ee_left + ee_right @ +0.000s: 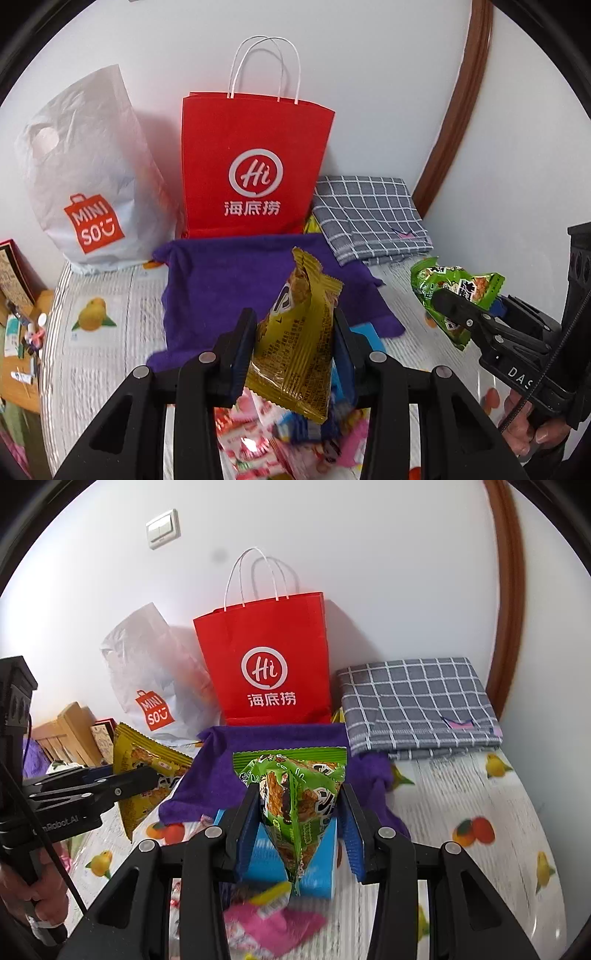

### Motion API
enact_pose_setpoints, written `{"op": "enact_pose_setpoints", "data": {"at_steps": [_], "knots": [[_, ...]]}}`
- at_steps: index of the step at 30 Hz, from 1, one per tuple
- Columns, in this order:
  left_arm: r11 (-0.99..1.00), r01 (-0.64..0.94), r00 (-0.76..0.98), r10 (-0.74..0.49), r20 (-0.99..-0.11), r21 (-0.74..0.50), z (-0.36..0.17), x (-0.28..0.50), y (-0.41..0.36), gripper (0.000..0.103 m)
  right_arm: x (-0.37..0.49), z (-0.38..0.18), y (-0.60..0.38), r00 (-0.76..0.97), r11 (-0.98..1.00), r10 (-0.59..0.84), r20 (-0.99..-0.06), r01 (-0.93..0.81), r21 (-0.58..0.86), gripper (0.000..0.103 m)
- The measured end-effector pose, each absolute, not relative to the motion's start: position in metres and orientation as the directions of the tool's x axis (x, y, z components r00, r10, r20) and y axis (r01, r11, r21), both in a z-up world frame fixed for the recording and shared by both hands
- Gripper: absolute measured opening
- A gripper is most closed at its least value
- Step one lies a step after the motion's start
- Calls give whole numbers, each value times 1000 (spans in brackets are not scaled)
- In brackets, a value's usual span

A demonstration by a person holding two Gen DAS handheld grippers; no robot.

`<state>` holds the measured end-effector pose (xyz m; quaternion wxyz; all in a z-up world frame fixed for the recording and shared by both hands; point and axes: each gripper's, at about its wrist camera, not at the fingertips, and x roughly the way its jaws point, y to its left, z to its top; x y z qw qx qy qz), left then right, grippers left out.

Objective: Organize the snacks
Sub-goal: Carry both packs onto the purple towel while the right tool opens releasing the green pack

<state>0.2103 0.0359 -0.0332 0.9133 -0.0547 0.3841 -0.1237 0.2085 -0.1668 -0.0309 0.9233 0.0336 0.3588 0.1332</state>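
Observation:
My left gripper (295,332) is shut on a yellow snack packet (299,332), held up above a heap of loose snacks (258,443). My right gripper (297,812) is shut on a green snack packet (295,794), also lifted off the table. In the left wrist view the right gripper (454,306) shows at the right with the green snack packet (458,291). The right wrist view has the left gripper (147,775) at its left with the yellow snack packet (144,768). A red paper bag (251,166) with white handles stands upright at the wall, straight ahead of both grippers.
A purple cloth (229,288) lies before the red bag. A white plastic bag (88,177) stands left of it and a folded grey checked cloth (369,214) lies to the right. A blue box (314,864) sits under the right gripper. The fruit-print tablecloth (461,812) covers the table.

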Motion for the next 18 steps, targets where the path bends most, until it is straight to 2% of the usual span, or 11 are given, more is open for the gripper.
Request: {"op": "enact_pose_setpoints", "data": {"at_steps": [18], "knots": [[974, 139, 659, -225, -717, -178, -53, 309, 64, 38, 320, -49, -143, 682, 947, 313, -661, -281, 158, 41]]}}
